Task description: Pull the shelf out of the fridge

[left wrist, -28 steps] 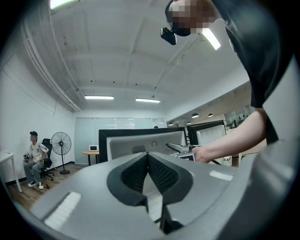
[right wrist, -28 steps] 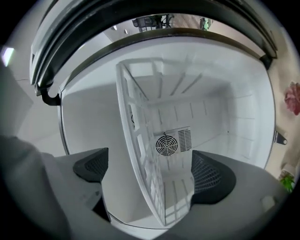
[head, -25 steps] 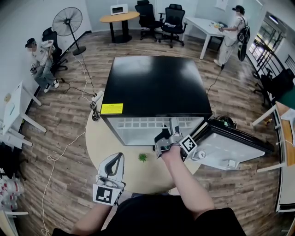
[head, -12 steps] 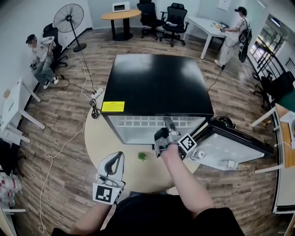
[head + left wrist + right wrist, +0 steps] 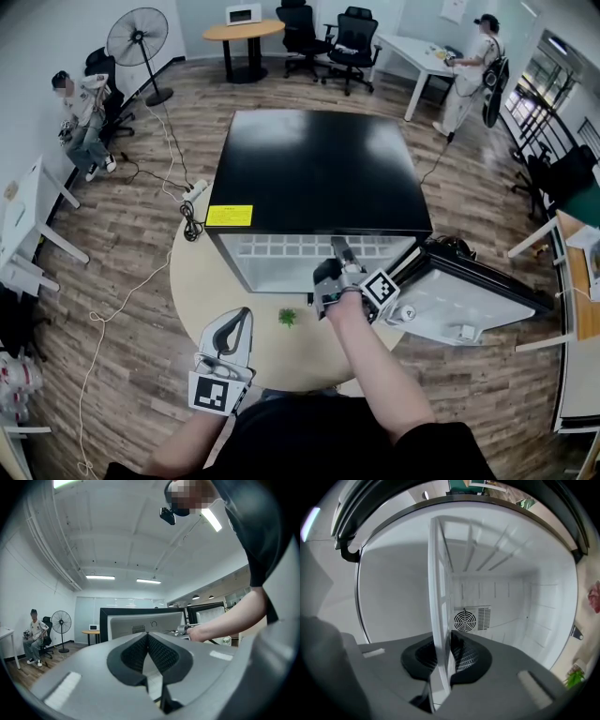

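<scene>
A small black fridge (image 5: 319, 169) stands on a round table, its door (image 5: 478, 305) swung open to the right. Its white wire shelf (image 5: 300, 248) shows at the front opening. My right gripper (image 5: 339, 251) reaches into that opening. In the right gripper view the shelf (image 5: 438, 597) runs edge-on between the jaws of the right gripper (image 5: 445, 644). The jaws are closing and their pads press its front edge from both sides. My left gripper (image 5: 239, 323) hangs low in front of the table, away from the fridge. In its own view the left gripper (image 5: 147, 637) is shut on nothing.
A small green thing (image 5: 288, 319) lies on the beige table (image 5: 202, 300) in front of the fridge. A vent fan (image 5: 465, 619) sits in the fridge's back wall. Cables run over the floor at left. Two people, chairs and desks stand far off.
My right gripper has pushed slightly further into the fridge opening and its jaws have come together on the shelf's front edge. The left gripper has stayed where it was.
</scene>
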The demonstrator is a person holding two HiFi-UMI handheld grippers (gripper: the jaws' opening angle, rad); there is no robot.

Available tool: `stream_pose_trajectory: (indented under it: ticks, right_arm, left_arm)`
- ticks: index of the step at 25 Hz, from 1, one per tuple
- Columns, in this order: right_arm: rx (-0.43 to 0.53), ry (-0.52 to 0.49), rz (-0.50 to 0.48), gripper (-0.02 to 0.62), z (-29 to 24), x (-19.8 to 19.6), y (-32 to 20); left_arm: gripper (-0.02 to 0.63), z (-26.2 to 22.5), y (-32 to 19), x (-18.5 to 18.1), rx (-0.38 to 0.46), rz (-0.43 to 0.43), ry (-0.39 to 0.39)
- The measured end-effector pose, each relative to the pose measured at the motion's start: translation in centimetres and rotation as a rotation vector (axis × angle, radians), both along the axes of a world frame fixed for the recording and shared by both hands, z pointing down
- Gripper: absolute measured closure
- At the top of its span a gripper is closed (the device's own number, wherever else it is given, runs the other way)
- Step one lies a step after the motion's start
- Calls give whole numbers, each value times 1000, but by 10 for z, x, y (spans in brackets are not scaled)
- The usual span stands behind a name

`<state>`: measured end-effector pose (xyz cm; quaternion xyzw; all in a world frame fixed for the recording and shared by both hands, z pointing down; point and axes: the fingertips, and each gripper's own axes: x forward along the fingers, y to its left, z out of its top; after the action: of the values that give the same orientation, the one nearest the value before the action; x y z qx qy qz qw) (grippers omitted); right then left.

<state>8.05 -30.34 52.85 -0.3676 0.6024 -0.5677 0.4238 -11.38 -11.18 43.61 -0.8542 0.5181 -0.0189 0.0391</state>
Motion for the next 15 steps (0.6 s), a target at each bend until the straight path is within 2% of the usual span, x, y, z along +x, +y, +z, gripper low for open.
stream_pose_trajectory:
  ticks: [3,7,15]
  right_arm:
    - [-5,11,4,554,0,0,1]
    - [-17,21,13,555,-1,1,2]
    - [-23,31,26,558,-2,0,4]
  left_arm:
    - [607,3,2,1,-27,1,-6]
    - [607,-2,3,0,2,-1,6]
    - [607,1,6,-3,-18,-5,2]
